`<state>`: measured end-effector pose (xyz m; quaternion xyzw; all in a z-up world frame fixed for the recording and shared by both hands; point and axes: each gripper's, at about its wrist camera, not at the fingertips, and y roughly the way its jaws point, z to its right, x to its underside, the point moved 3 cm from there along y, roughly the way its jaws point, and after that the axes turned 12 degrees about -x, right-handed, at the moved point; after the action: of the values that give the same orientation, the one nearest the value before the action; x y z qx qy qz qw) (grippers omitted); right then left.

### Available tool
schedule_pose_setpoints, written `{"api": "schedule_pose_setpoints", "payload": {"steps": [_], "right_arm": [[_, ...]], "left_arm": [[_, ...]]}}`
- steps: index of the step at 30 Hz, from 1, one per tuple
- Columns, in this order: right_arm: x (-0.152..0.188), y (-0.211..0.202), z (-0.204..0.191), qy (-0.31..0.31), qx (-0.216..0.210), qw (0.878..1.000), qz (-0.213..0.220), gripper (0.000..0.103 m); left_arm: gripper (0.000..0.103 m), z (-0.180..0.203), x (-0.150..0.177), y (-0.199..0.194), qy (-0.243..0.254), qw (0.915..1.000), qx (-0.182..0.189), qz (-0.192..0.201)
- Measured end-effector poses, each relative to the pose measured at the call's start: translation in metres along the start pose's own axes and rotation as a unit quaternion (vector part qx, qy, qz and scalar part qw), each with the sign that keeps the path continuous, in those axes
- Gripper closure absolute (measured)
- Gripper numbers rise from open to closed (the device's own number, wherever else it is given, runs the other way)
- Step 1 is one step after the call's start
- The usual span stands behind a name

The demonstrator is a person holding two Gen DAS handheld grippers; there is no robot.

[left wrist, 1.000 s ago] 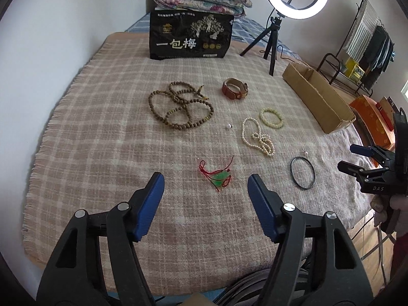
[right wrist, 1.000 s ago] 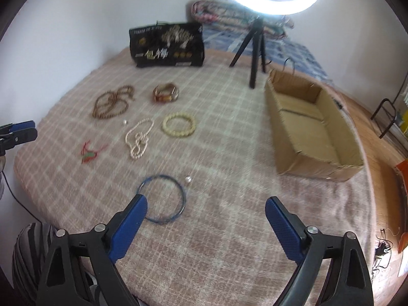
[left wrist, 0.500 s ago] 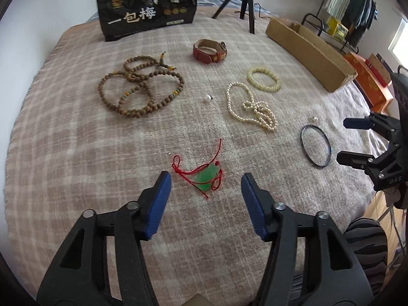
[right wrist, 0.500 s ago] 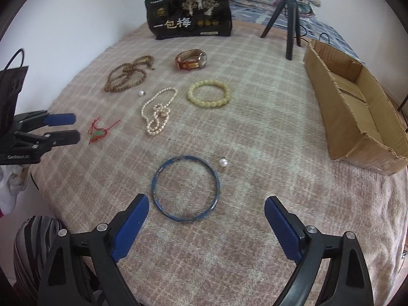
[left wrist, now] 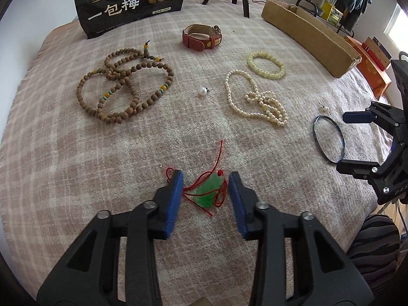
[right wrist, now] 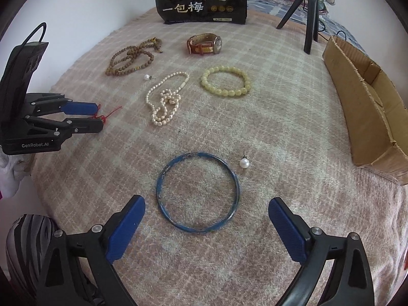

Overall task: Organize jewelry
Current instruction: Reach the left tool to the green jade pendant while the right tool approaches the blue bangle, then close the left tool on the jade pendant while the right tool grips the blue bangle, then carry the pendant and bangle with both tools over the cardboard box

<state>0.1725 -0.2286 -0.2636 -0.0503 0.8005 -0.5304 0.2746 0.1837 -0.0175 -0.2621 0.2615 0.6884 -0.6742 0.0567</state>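
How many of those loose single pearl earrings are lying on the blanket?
2. One pearl earring lies just right of the blue bangle. The other pearl earring lies between the wooden beads and the pearl necklace. More could be hidden.

Your left tool (right wrist: 98, 117) hides most of the green pendant (left wrist: 209, 191) at that frame's left; the cardboard box (right wrist: 367, 107) runs past the right edge.

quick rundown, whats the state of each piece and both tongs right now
left tongs: open, straddling jade pendant
right tongs: open, near blue bangle
pearl necklace: lying tangled
wooden beads: coiled, loose
watch: strap closed
cardboard box: open
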Motion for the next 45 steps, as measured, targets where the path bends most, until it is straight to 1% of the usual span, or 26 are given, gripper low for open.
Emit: {"api": "schedule_pose_setpoints", "payload": {"steps": [1, 3, 6, 8, 12, 14, 17, 19, 20, 21, 27, 30, 35, 37, 40, 43, 45], "right_arm": [[-0.001, 0.002, -0.001, -0.001, 0.001, 1.000, -0.002, 0.004], [-0.002, 0.007, -0.004, -0.004, 0.005, 1.000, -0.007, 0.004], [-0.004, 0.014, -0.007, -0.009, 0.010, 1.000, -0.015, 0.004], [-0.004, 0.018, -0.008, -0.013, 0.019, 1.000, -0.021, 0.004], [-0.003, 0.021, -0.010, -0.017, 0.028, 0.999, -0.025, 0.004], [-0.003, 0.021, -0.010, -0.016, 0.026, 0.999, -0.024, 0.008], [-0.003, 0.020, -0.011, -0.018, 0.025, 0.999, -0.025, 0.015], [-0.003, 0.017, -0.011, -0.017, 0.024, 0.999, -0.023, 0.027], [-0.003, 0.016, -0.011, -0.016, 0.023, 0.999, -0.021, 0.029], [-0.003, 0.015, -0.010, -0.013, 0.019, 1.000, -0.020, 0.029], [-0.001, 0.011, -0.009, -0.005, 0.014, 1.000, -0.013, 0.029], [0.001, 0.005, -0.011, -0.002, 0.013, 1.000, -0.004, 0.029], [0.004, -0.009, -0.014, -0.005, 0.016, 1.000, 0.008, 0.029], [0.004, -0.012, -0.015, -0.005, 0.016, 1.000, 0.010, 0.029], [0.005, -0.015, -0.013, -0.001, 0.018, 1.000, 0.014, 0.029], [0.006, -0.017, -0.012, 0.003, 0.020, 1.000, 0.017, 0.029], [0.006, -0.021, -0.011, 0.004, 0.020, 1.000, 0.022, 0.029]], "left_arm": [[0.076, 0.001, 0.001, 0.001, 0.001, 1.0000, 0.001, -0.003], [0.076, 0.002, 0.002, 0.003, 0.003, 1.0000, -0.001, 0.000], [0.080, 0.002, 0.002, 0.003, 0.002, 1.0000, 0.003, 0.001], [0.085, 0.002, 0.003, 0.003, -0.001, 1.0000, 0.003, 0.000], [0.087, 0.002, 0.005, 0.002, -0.003, 1.0000, 0.003, 0.001], [0.087, 0.002, 0.006, 0.001, -0.004, 1.0000, 0.002, 0.003], [0.087, 0.002, 0.007, 0.000, -0.010, 0.9999, 0.002, 0.004], [0.087, 0.002, 0.008, -0.001, -0.015, 0.9999, 0.001, 0.003], [0.087, 0.002, 0.008, -0.002, -0.018, 0.9998, 0.001, 0.004], [0.091, 0.002, 0.008, -0.002, -0.019, 0.9998, 0.002, 0.004], [0.092, 0.005, 0.011, -0.006, -0.027, 0.9996, 0.000, 0.005], [0.098, 0.003, 0.012, -0.009, -0.032, 0.9995, 0.001, 0.008], [0.098, -0.002, 0.013, -0.015, -0.042, 0.9990, -0.001, 0.014], [0.098, 0.000, 0.015, -0.018, -0.032, 0.9992, -0.002, 0.022], [0.098, 0.004, 0.017, -0.017, -0.016, 0.9994, -0.019, 0.024], [0.098, 0.001, 0.015, -0.017, -0.024, 0.9991, -0.021, 0.026], [0.099, -0.001, 0.012, -0.023, -0.034, 0.9987, -0.013, 0.034]]}}
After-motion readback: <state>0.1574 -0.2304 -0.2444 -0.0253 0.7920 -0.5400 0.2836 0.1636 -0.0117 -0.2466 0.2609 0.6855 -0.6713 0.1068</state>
